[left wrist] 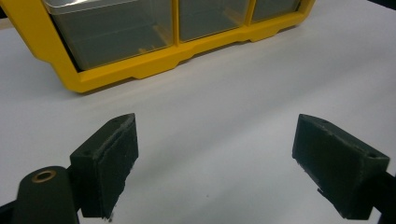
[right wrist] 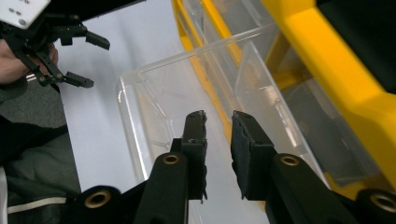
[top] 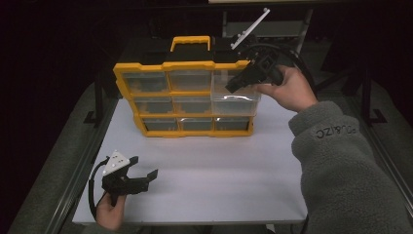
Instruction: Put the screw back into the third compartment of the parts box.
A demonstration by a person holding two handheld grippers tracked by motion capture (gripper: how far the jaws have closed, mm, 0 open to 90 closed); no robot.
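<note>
A yellow organizer box (top: 165, 66) with clear drawers stands upright at the back of the white table (top: 219, 170). Its top right clear drawer (top: 236, 102) is pulled partway out. My right gripper (top: 233, 87) reaches into the top of it from the right. In the right gripper view the right gripper (right wrist: 219, 116) has its jaws drawn close, only a thin gap apart, on the clear drawer (right wrist: 154, 102) beside the yellow frame (right wrist: 327, 60). My left gripper (top: 145, 166) rests low at the table's front left, open and holding nothing. The left gripper (left wrist: 215, 121) faces the organizer's bottom row (left wrist: 140, 70).
The organizer's black-and-yellow carry handle (top: 191, 43) sticks up at the back. A metal frame rail (top: 78, 170) runs along the table's left edge. The person's grey sleeve (top: 341, 161) covers the table's right front. The left gripper (right wrist: 99, 64) also shows far off in the right gripper view.
</note>
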